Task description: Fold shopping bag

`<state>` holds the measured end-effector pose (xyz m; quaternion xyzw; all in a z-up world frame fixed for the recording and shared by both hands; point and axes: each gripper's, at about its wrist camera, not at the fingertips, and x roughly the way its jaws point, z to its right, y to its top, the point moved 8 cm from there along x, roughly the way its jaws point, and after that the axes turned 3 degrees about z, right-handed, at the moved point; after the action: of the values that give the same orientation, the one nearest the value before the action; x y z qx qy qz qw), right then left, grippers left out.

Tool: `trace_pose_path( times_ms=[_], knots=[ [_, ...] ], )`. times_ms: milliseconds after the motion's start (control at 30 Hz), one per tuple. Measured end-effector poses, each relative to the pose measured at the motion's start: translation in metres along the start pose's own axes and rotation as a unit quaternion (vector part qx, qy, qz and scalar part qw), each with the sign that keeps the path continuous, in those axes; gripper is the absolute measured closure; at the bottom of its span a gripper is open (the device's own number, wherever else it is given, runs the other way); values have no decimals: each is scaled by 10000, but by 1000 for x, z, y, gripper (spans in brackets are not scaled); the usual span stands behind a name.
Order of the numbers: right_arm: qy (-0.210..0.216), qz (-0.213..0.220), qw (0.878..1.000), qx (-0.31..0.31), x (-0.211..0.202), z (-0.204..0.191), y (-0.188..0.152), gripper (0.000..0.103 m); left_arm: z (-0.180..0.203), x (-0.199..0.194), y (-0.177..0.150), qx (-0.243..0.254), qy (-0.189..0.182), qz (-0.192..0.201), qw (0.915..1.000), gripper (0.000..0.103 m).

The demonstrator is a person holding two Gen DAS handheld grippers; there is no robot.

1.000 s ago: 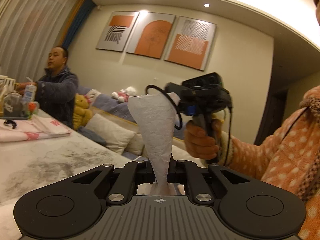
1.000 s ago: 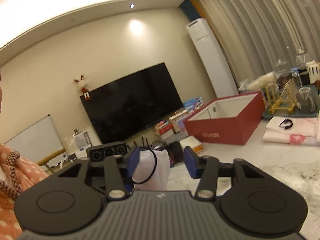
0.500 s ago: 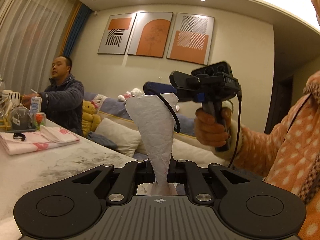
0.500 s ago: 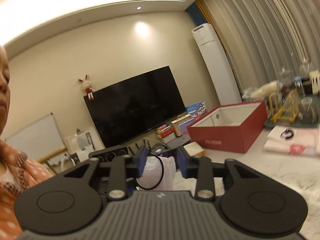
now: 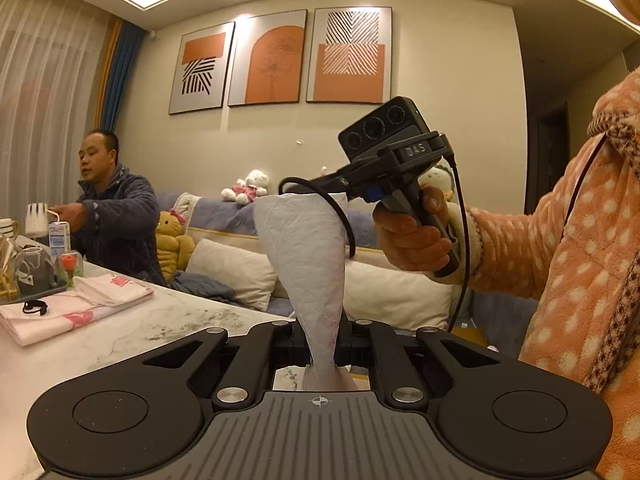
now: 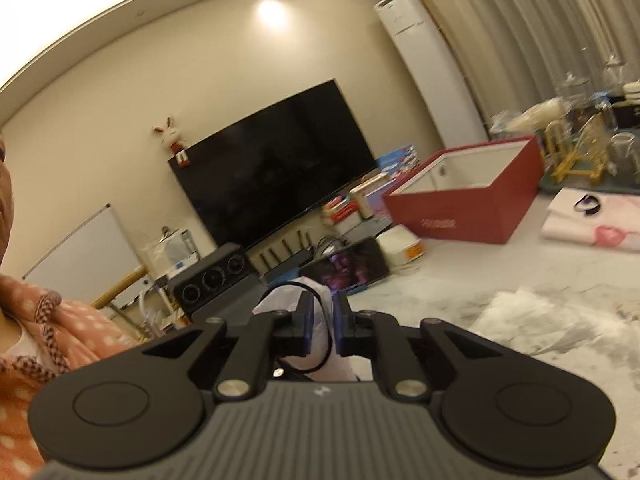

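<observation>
White crinkled bag point(image 5: 308, 256) hangs in air between your grippers, above table point(image 5: 120, 344). Left gripper point(image 5: 322, 344) pinches narrow end tight. Right gripper point(image 6: 320, 324) jaws closing on wide end, bag and black loop point(image 5: 340, 216) between them. Judgement: let right grip seat fully before pulling; keep bag taut, level, untwisted; lower flat onto table for next fold

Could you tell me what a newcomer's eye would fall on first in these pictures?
First, the white shopping bag, bunched into a cone and stretched in mid-air between the two grippers: the left gripper pinches its narrow end, while the right gripper is closing its blue-padded jaws on the wide end with the black loop. Behind it hang three orange wall prints, and a red open box stands on the marble table.
</observation>
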<state>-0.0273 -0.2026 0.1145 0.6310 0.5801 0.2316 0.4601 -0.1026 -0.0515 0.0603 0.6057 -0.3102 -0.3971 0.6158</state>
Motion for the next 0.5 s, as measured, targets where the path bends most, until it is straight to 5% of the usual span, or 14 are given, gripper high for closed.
trace_pose_path(
  times_ms=[233, 500],
  knots=[
    [-169, 213, 9989, -393, -10, -11, 10, 101, 2, 10, -1, 119, -38, -73, 9999, 94],
    [-205, -582, 9977, -271, 9, -4, 8, 101, 28, 12, 0, 1066, -230, -327, 9935, 94]
  ],
)
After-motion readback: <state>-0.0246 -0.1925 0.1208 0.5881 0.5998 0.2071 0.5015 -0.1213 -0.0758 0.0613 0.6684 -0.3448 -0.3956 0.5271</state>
